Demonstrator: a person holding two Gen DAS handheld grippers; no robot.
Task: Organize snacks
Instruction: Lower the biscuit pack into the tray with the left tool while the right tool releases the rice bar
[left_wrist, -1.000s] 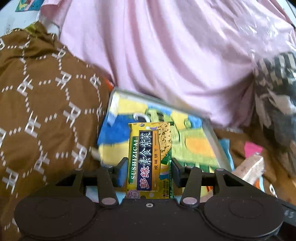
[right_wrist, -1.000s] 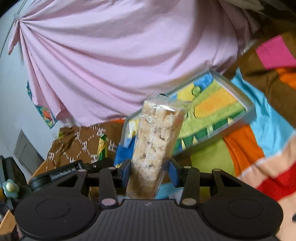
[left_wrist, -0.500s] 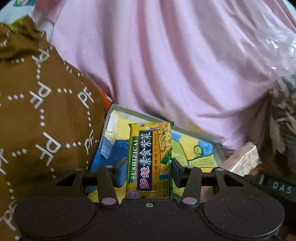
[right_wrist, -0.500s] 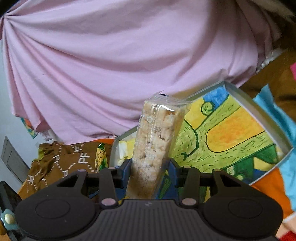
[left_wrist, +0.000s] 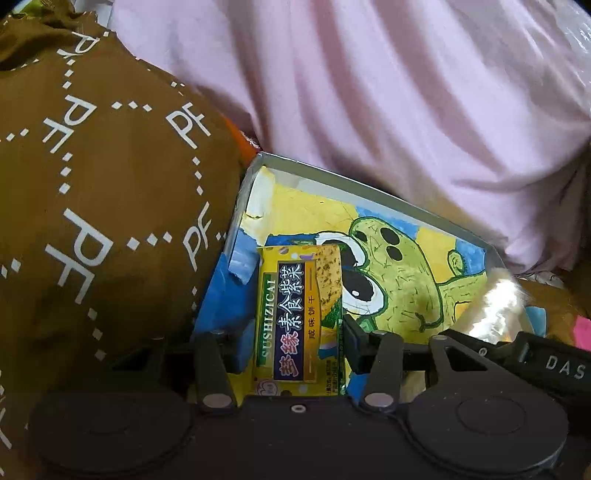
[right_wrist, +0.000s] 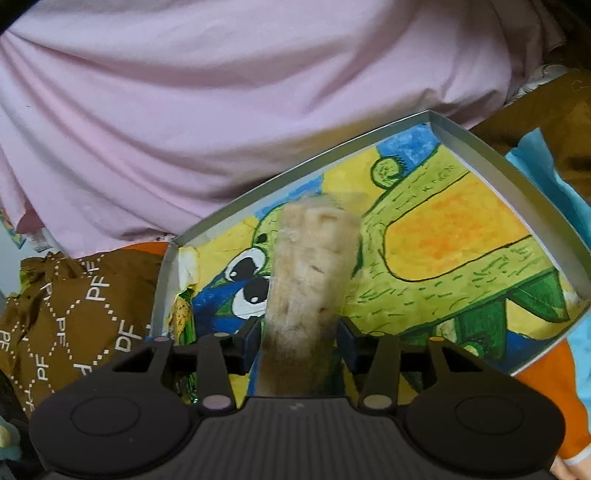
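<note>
My left gripper (left_wrist: 298, 341) is shut on a yellow seaweed cracker packet (left_wrist: 300, 317), held upright over the left end of a shallow grey tray (left_wrist: 354, 184) lined with a frog drawing. My right gripper (right_wrist: 299, 345) is shut on a clear pack of pale puffed-rice bars (right_wrist: 308, 280), held over the same tray (right_wrist: 306, 162) near its middle. The rice pack (left_wrist: 495, 306) and the right gripper's body show at the right in the left wrist view. The cracker packet's edge (right_wrist: 181, 314) shows at the tray's left end in the right wrist view.
A pink cloth (left_wrist: 369, 92) hangs just behind the tray. A brown patterned cloth bundle (left_wrist: 92, 221) presses against the tray's left side. A bright striped blanket (right_wrist: 554, 387) lies under and right of the tray.
Both grippers have moved closer to the tray and lower over it, each still holding its snack. The tray now fills more of both views.
</note>
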